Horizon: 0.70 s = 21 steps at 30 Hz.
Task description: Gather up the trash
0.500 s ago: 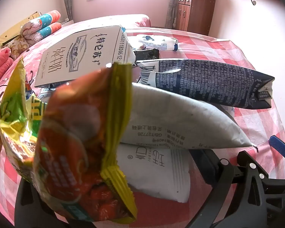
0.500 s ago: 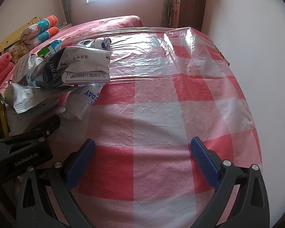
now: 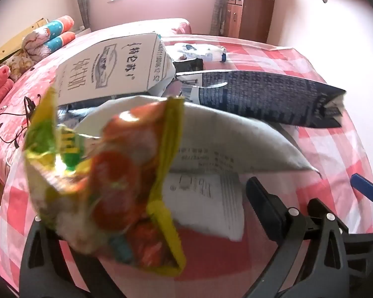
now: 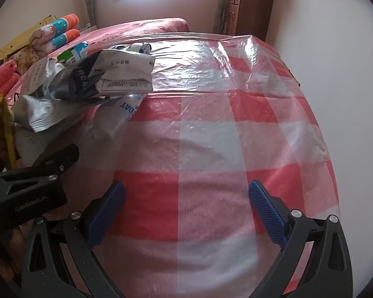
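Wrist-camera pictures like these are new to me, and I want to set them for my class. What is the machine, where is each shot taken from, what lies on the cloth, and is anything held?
There is no robot. A person carries a two-finger gripper in each hand, each with a camera looking along its fingers. The left view shows the left gripper wide open, with a blurred orange-and-yellow snack wrapper in front; nothing shows it pinched. Behind lie a white carton, a dark blue carton and a grey pouch. The right view shows the right gripper open and empty over the checked cloth.
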### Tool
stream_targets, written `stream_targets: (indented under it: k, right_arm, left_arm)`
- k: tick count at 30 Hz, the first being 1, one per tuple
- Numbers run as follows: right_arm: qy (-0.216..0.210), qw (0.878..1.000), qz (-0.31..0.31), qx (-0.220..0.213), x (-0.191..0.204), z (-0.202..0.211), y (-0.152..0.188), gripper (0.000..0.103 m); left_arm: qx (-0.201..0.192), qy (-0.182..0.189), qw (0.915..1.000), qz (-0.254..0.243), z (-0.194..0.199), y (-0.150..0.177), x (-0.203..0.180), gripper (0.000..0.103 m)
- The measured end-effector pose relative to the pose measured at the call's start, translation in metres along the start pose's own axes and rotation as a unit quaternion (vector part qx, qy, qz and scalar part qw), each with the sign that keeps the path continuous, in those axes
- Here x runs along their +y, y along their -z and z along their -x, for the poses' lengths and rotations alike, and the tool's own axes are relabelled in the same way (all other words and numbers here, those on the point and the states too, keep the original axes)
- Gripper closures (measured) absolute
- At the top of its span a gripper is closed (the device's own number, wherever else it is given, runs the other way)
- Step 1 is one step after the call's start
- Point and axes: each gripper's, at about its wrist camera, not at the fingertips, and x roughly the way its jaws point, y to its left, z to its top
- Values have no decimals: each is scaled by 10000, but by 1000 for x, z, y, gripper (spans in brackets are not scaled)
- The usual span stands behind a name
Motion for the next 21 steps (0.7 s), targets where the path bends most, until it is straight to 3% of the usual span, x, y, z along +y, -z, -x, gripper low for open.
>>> stream_targets:
  k: [8,21]
  right_arm:
    - [-33,9997,-74,-233,0,28,11,4]
    - [-58,9970,42,-772,15,88,28,4]
  left_arm:
    - [107,88,9999,-98,21,20,6,4]
    - [-858,-443,9934,-621,103,38,21,4]
